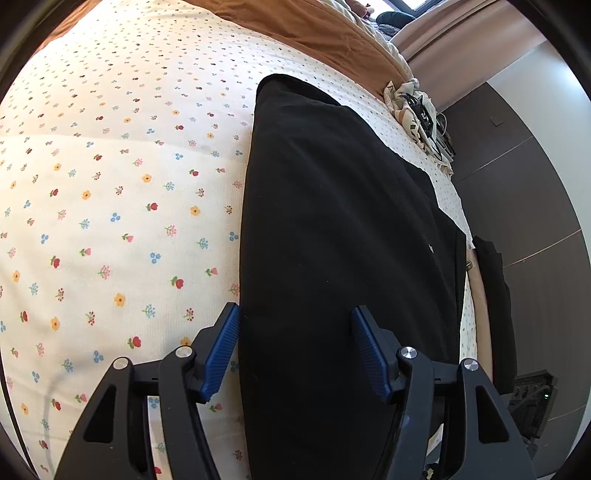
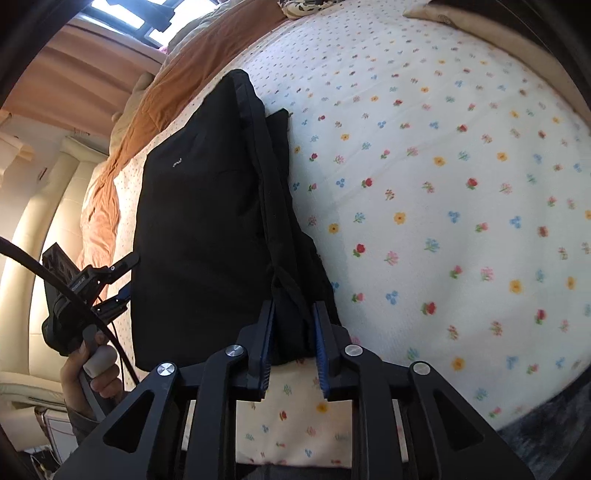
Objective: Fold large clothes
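Black garment (image 1: 332,229): one item, dark fabric, lying flat in a long narrow strip on the floral bedsheet (image 1: 110,184), near the bed's edge. In the left wrist view we see our left gripper (image 1: 295,354) with its blue pads spread wide, one pad at the strip's left border and the other over the cloth, clamping nothing; the surface here looks smooth, with an orange-brown blanket (image 1: 314,33) and a patterned cloth bundle (image 1: 413,110) beyond it. In the right wrist view we see the same black garment (image 2: 207,221) with a thicker, rumpled layered edge along its right side; our right gripper (image 2: 293,332) has its pads drawn in against a bunched fold of that edge, so we judge it to be gripping the fabric. The left gripper (image 2: 123,280) appears there at the garment's far side, jaws parted. Status, in our judgement: lengthwise folding largely done; the gathered edge remains to be laid flat, and crosswise folds to a compact bundle remain.
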Motion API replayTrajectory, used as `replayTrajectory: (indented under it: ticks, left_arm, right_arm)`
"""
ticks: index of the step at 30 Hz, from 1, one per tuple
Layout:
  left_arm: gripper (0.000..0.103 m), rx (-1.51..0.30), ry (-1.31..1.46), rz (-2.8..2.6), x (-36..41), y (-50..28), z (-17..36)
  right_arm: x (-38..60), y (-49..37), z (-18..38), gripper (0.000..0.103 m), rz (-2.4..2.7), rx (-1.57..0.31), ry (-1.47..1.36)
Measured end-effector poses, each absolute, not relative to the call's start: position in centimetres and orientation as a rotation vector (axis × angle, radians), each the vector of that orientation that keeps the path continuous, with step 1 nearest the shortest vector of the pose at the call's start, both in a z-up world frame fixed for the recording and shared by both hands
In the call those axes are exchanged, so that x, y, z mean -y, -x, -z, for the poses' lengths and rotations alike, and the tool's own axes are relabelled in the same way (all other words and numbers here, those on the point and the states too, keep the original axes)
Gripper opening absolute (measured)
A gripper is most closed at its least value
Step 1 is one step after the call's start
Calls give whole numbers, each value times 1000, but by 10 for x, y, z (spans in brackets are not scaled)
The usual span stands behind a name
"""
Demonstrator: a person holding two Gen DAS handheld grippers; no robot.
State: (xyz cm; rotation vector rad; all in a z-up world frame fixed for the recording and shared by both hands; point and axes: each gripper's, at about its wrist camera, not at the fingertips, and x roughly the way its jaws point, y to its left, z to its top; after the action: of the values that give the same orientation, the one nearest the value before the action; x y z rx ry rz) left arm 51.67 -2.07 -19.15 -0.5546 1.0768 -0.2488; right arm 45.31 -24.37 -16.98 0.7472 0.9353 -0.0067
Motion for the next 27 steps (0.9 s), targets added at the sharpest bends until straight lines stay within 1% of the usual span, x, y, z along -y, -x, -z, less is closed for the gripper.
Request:
replayTrajectory:
  ticks: [3,4,5,6,7,8,10,13,20,25,27]
  left_arm:
    - [63,-1082,558,244,20,-518,191]
    - [63,-1082,559,245,20,-518,191]
    - [63,-1082,561,247,20,-518,191]
    - [63,-1082,564,248,19,-518,192]
    - [63,-1082,572,249,18,-518,192]
    - [63,-1081,582,250,17,-518,192]
    - [63,-1075,594,249,15,-519,191]
    - [63,-1076,571,252,16,-521,191]
    - [63,-1039,589,221,-1,-521,187]
    - [63,-1018,612,218,-9,-526,186]
    - [63,-1006,612,218,-9,-527,183]
  right_arm:
    - [245,-447,151,18,16,-916,-730]
    - [247,-441,132,20,35,-892,-691]
    - [246,-439,118,24,43,-871,-672]
    - [245,-440,107,43,42,-850,-661]
    - [244,-440,99,64,37,-833,-653]
    - [243,-443,89,70,33,-811,-640]
    - [241,-455,74,71,29,-786,-603]
    - [245,-479,66,71,18,-761,-577]
    - [252,-566,94,71,-13,-807,-586]
    - [264,-619,125,52,-57,-832,-618]
    - [272,-629,138,50,-81,-822,-651]
